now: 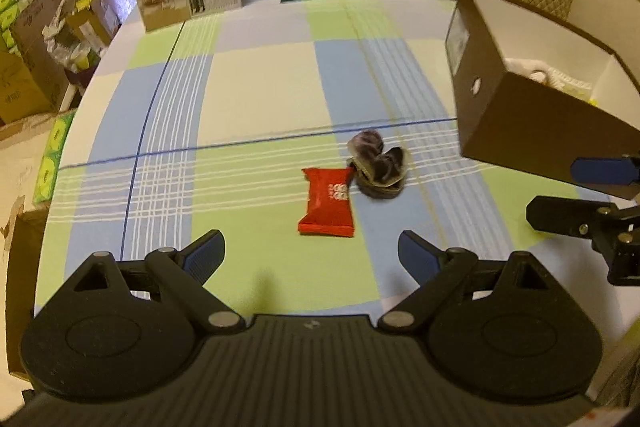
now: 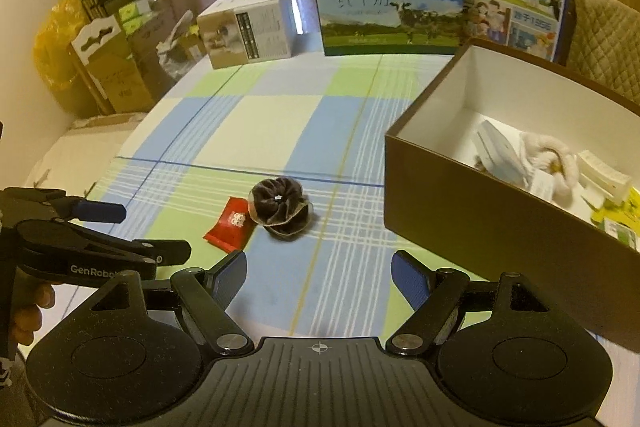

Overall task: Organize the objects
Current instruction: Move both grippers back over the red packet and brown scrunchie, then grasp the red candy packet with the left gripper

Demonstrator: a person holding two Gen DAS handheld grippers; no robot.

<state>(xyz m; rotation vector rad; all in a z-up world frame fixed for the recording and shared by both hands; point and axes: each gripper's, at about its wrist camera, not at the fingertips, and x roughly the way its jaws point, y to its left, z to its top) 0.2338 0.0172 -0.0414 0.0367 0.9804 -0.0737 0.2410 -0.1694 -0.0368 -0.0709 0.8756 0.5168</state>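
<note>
2 milk cartons [image 2: 390, 7] are standing at the table's far edge beside a smaller box [image 2: 248, 27]. Cardboard boxes [image 2: 116, 75] and what may be a yellow bag [image 2: 56, 55] are sitting on the floor.

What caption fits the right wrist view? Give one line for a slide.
Open right gripper faces a dark scrunchie touching a red packet, beside the brown box.

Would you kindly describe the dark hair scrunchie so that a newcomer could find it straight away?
Start at the big brown box on the checked tablecloth; two small things lie together on the cloth to its left. The scrunchie is the dark, ruffled fabric ring nearer the box, touching the flat red packet, which is smooth and rectangular.
</note>
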